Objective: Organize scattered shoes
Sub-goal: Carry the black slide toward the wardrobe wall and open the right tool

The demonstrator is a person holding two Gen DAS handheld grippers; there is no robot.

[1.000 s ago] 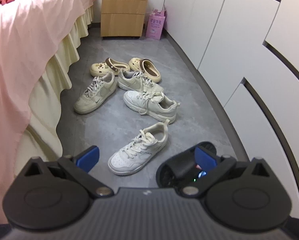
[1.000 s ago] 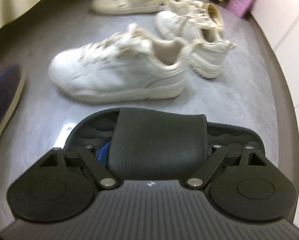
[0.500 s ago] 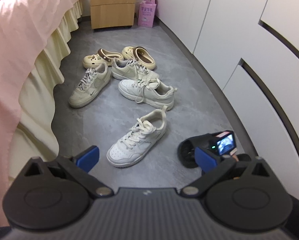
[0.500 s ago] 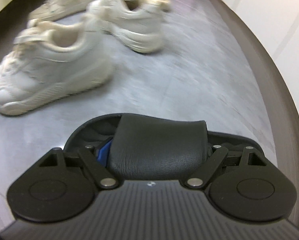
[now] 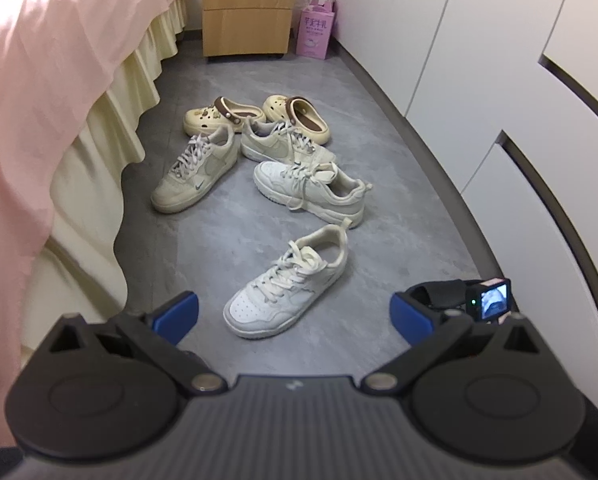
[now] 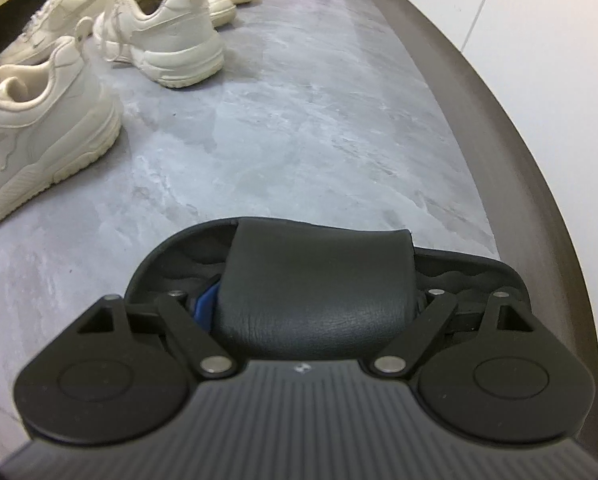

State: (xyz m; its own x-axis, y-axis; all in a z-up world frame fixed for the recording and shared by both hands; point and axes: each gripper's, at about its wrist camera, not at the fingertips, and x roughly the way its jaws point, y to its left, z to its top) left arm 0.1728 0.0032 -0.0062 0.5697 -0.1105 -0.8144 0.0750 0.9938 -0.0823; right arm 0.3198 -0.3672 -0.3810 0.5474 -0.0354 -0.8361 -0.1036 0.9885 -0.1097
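Note:
A black slipper sits between the jaws of my right gripper. A blue pad lies against its wide strap, and the jaws are opening. The slipper is low over the grey floor, near the dark skirting of the wardrobe. From the left wrist, the slipper and the right gripper's camera show at lower right. My left gripper is open and empty, above a white sneaker. Farther off lie its chunky partner, two cream sneakers and two yellow clogs.
A bed with a pink sheet and cream valance runs along the left. White wardrobe doors line the right. A wooden drawer unit and a pink carton stand at the far end.
My right gripper carried the black slipper to the right, toward the wardrobe skirting, and lower; the sneakers slid to the left of its view. The left gripper barely moved.

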